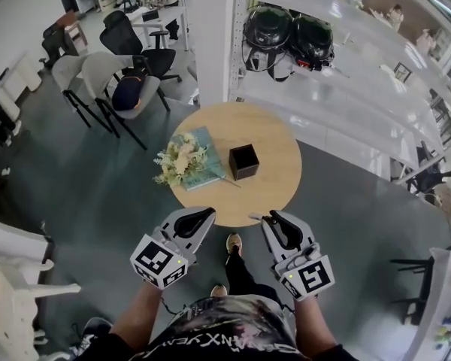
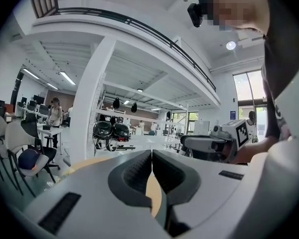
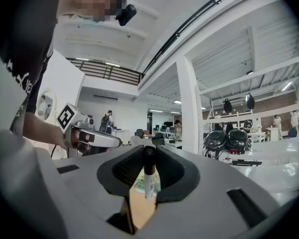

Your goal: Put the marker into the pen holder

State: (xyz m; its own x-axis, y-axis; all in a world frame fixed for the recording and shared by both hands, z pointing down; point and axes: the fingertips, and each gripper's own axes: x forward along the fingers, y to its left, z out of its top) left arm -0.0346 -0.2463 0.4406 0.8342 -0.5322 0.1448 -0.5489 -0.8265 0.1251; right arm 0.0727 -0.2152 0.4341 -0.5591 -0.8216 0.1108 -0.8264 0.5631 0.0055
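A black square pen holder stands near the middle of the round wooden table. My right gripper is at the table's near edge, shut on a marker with a black cap and white barrel. The marker stands upright between the pads, and its end pokes out to the left of the jaws. Level with it on the left, my left gripper is shut with nothing in it. In the left gripper view its jaws meet at the tips, and the right gripper shows off to the right.
A teal book with a bunch of pale flowers lies left of the holder, with a thin stick beside it. Behind the table stand a white pillar and shelves with two black helmets. Office chairs stand at the far left. My shoes are at the table's near edge.
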